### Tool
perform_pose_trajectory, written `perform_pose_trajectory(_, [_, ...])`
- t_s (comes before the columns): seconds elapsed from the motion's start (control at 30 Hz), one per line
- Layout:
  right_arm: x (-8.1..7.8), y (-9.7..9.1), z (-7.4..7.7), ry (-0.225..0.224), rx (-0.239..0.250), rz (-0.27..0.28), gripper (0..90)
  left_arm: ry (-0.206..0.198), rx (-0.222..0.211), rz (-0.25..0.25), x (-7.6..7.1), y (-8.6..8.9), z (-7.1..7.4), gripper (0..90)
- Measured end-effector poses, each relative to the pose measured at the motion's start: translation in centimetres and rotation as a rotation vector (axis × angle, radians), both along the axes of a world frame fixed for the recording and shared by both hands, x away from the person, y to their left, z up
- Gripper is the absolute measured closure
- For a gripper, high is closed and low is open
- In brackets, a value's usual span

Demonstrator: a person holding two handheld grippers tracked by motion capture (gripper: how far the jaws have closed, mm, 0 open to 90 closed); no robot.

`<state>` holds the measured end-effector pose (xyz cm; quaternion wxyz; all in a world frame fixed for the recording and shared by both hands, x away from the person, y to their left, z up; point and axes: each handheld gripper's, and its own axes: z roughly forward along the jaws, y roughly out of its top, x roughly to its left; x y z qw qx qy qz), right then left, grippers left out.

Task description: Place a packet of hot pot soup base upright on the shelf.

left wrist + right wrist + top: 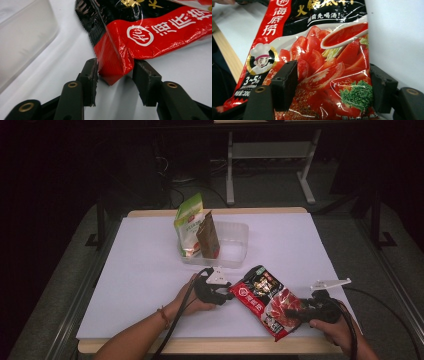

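Observation:
A red and black soup-base pouch (260, 295) printed with tomatoes lies flat near the table's front edge, between my two grippers. My left gripper (226, 296) is at the pouch's upper left corner. In the left gripper view the red corner of the pouch (155, 37) sits between the jaws of that gripper (115, 82), which stands open with the pads close on either side. My right gripper (291, 312) is at the lower right end. Its jaws (334, 85) are wide apart and open across the pouch (324, 50).
A clear plastic container (232, 245) stands at the middle back of the white table (140, 270), with a green pouch (189, 222) and a brown pouch (208, 236) upright in its left end. Its wall (22, 42) is close to the left gripper. The wooden front edge (227, 55) runs beside the pouch.

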<state>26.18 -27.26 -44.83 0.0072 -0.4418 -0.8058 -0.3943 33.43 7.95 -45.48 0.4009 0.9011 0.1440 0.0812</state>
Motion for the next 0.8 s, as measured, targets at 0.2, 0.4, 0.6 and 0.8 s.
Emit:
perform_pose_trajectory(0.2, [-0.2,1.3,0.0,0.005,0.007,0.036,32.7,0.034,-0.031,0.062,0.8,0.9,-0.1,64.5])
perform_pose_trajectory(0.4, [-0.1,2.1,-0.1,0.012,0.016,0.054,32.6,0.193,-0.138,0.099,2.0,2.1,-0.3,64.9])
perform_pose_trajectory(0.6, [-0.1,2.5,-0.1,0.009,0.014,0.049,33.2,0.357,-0.214,0.088,2.8,3.0,-0.5,46.9])
perform_pose_trajectory(0.8, [0.0,2.5,-0.1,0.006,0.018,0.041,33.6,0.460,-0.254,0.032,2.7,3.3,-0.6,27.4])
